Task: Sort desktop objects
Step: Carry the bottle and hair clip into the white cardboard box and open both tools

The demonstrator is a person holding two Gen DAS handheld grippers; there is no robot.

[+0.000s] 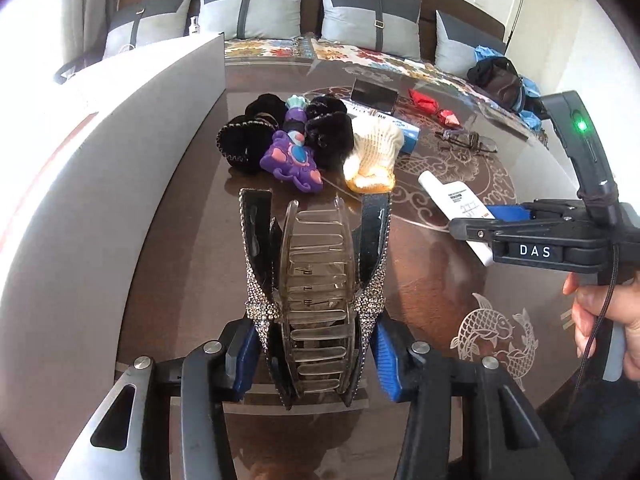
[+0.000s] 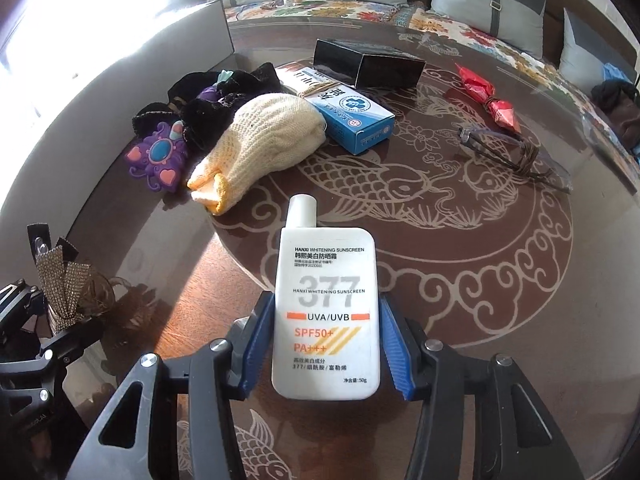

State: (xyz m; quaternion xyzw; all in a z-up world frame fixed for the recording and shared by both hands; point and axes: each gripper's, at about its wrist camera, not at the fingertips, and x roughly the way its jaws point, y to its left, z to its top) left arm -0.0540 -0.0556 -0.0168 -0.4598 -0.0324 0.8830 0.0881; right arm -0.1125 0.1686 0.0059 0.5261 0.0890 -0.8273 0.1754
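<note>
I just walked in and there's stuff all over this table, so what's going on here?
A person is sorting desktop clutter with two handheld claws. The left claw is closed on a rhinestone hair claw clip, and the right claw grips a white sunscreen bottle. On the glass-topped table further back lie a purple toy, black scrunchies, a knit glove, a blue box, a black box, eyeglasses and a red wrapper.

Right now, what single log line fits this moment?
left gripper: shut on hair clip | right gripper: shut on sunscreen bottle | remaining on table: glove, blue box
</note>
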